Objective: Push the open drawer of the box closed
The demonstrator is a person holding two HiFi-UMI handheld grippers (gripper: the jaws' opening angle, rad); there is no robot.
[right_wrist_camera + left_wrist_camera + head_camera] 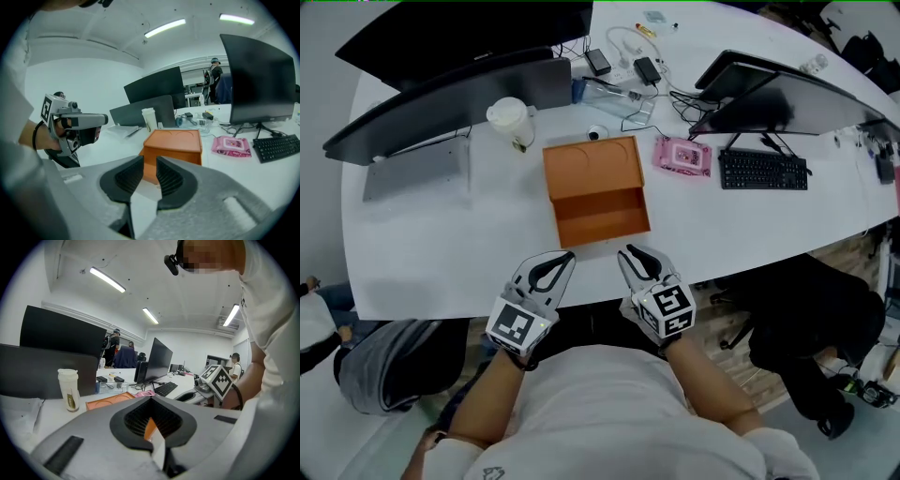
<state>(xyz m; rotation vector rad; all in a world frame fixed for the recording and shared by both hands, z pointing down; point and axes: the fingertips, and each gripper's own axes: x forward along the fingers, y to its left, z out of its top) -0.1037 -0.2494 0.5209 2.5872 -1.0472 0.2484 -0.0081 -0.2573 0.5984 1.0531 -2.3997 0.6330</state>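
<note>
Left gripper (569, 255): grey shell, black ribbed pads, at 7 o'clock in the head view.
Right gripper (625, 250): same grey and black, at 5 o'clock.
Left cube (517, 326): white faces, black square markers.
Right cube (667, 311): same pattern.
Shirt (619, 403): white, short-sleeved, at 6 o'clock.
Wrist strap (33, 137): thin black loop, at 9 o'clock in the right gripper view.
Head camera (171, 262): small, black, at 12 o'clock in the left gripper view.

Bright, even office light | glow from ceiling strips (107, 279) | soft shadows | fisheye-bent edges, dark corners
</note>
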